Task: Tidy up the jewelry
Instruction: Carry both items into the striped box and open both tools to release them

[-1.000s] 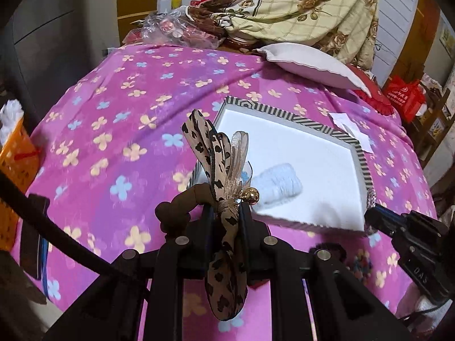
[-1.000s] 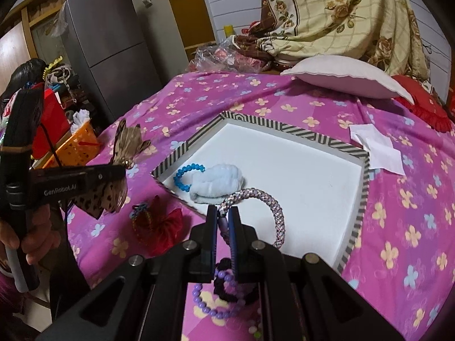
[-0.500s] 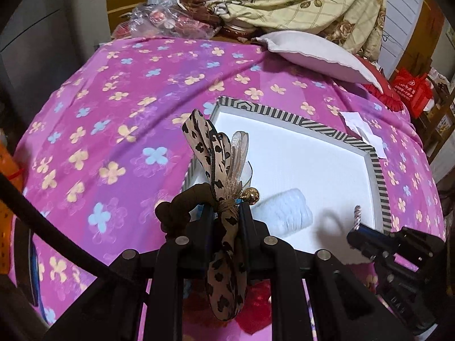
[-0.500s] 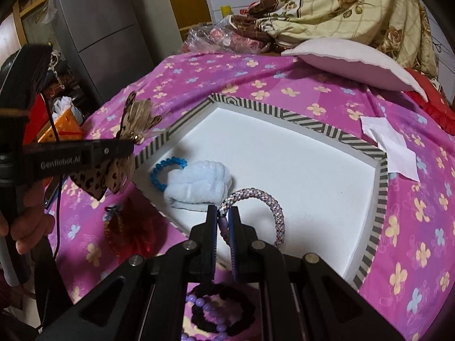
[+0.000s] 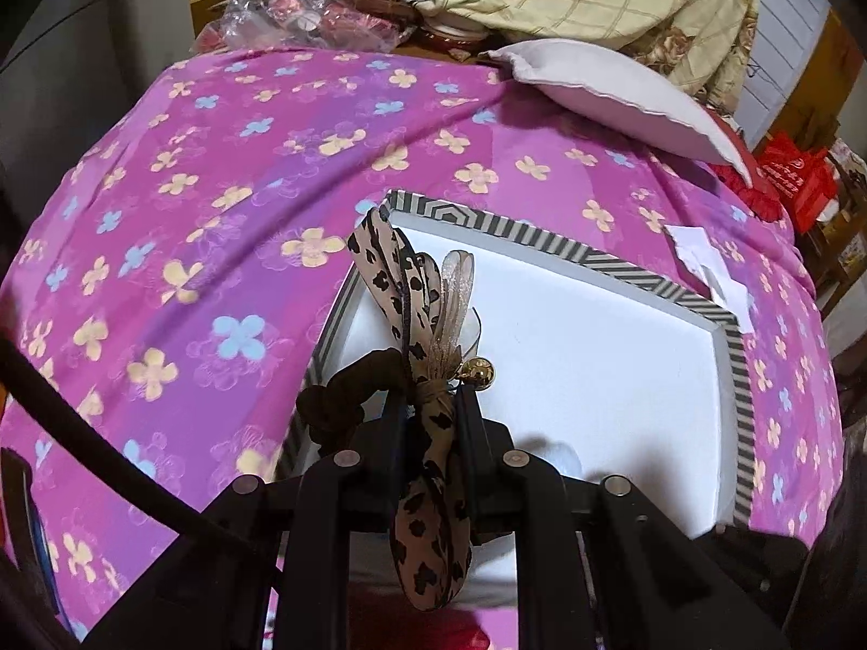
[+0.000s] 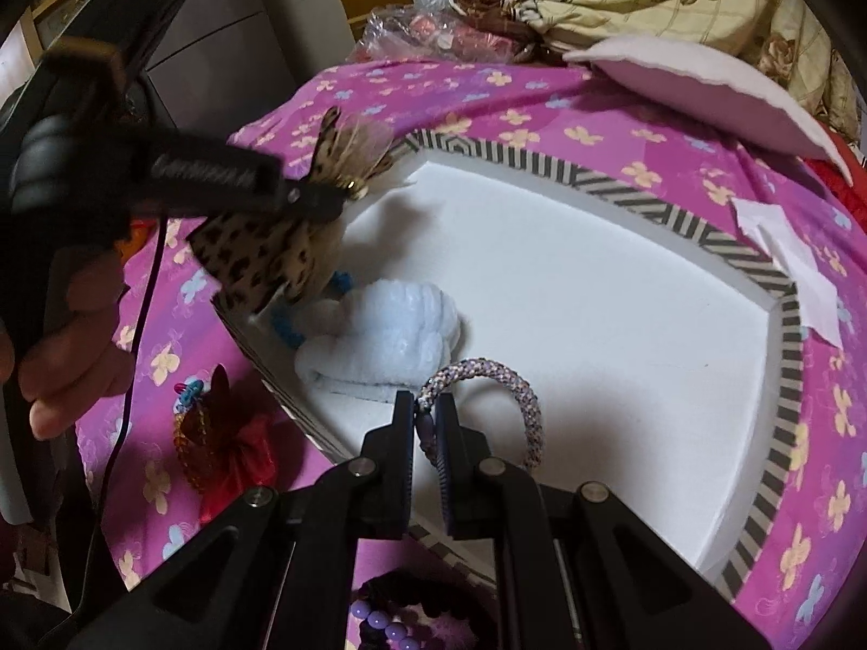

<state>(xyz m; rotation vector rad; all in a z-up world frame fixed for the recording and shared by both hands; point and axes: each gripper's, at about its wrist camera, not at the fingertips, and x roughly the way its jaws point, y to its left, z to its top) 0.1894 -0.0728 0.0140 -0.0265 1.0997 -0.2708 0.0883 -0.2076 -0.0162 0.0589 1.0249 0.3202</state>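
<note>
L tongs [image 5: 428, 398] part-open but clamped on leopard-print bow hair tie [image 5: 412, 314] at its knot; bow loops stick up/fwd past the tips, tail hangs back under the body, so long axis runs along the tongs. Dark elastic [image 5: 336, 401] bulges to the L side.

R tongs [image 6: 428, 417] fully shut on braided bracelet [image 6: 504, 395] at one end; loop arcs fwd & to the R of the tips, plane roughly upright.

Both hang over the white striped-rim tray [image 6: 780, 319] on the bed. Just ahead of R tips: pale blue scrunchie [image 6: 390, 336], blue bead bracelet [image 6: 287, 325] beside it.

Risks (judgement): dropping bow onto scrunchie = pile-up; the two tongs are close, could collide; bracelet may roll, elastic may snag on release.
</note>
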